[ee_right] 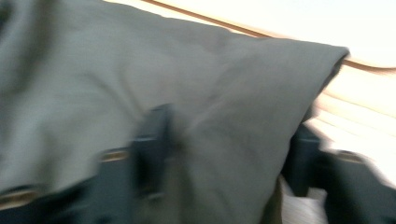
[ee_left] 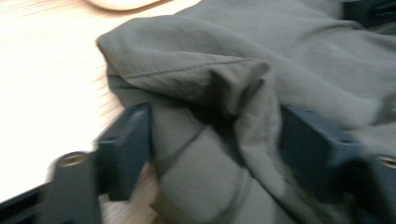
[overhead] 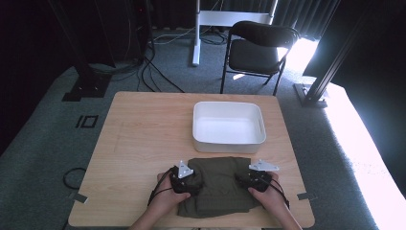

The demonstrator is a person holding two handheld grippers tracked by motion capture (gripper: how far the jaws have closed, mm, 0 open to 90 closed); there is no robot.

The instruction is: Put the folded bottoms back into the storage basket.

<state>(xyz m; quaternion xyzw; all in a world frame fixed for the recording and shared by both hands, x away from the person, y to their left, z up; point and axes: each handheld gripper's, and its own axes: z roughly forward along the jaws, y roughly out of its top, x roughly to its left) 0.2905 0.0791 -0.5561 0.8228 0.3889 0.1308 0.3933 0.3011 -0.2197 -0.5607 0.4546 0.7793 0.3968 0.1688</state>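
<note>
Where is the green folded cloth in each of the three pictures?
High view: the green folded cloth lies at the near edge of the table, just in front of the white bin.
Left gripper view: it covers the middle and right, bunched between the two black jaws.
Right gripper view: it covers most of the picture, its corner at upper right.
Shared landmark: the light wooden table, seen beside the cloth in all three.

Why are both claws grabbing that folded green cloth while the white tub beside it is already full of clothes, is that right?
Not quite: the white tub is empty, as the high view shows. The rest holds: the folded green cloth lies on the table just in front of it, with the left claw at its left edge and the right claw at its right edge, cloth bunched between the jaws of each.
</note>
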